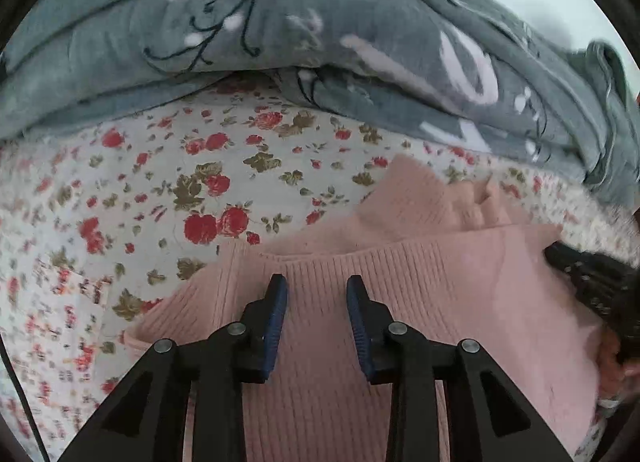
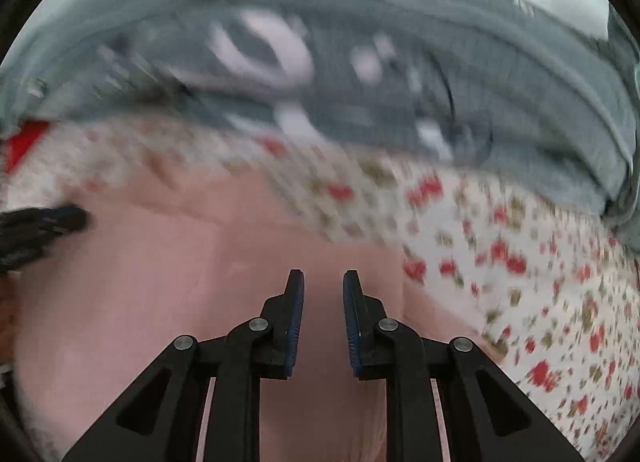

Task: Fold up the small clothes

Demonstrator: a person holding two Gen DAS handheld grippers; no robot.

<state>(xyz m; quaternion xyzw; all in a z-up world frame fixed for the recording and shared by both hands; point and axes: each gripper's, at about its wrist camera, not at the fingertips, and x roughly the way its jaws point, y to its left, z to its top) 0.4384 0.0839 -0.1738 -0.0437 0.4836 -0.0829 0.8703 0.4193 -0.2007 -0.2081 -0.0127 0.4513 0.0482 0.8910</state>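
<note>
A pink ribbed knit sweater [image 1: 420, 282] lies folded on a floral bedsheet [image 1: 160, 190]. Its collar end points toward the far right. My left gripper [image 1: 317, 282] hovers over the sweater's near left part, jaws open and empty. The right gripper appears at the right edge of the left wrist view [image 1: 592, 282] as a dark blurred shape. In the right wrist view, which is motion-blurred, my right gripper [image 2: 323, 276] is open and empty over the sweater [image 2: 160, 282]. The left gripper shows there as a dark shape at the left edge [image 2: 40, 226].
A bulky grey quilt with pale prints [image 1: 320, 42] is bunched along the far side of the bed; it also shows in the right wrist view [image 2: 360, 62]. Floral sheet [image 2: 540, 262] extends right of the sweater. Something red [image 2: 24, 142] sits at the far left.
</note>
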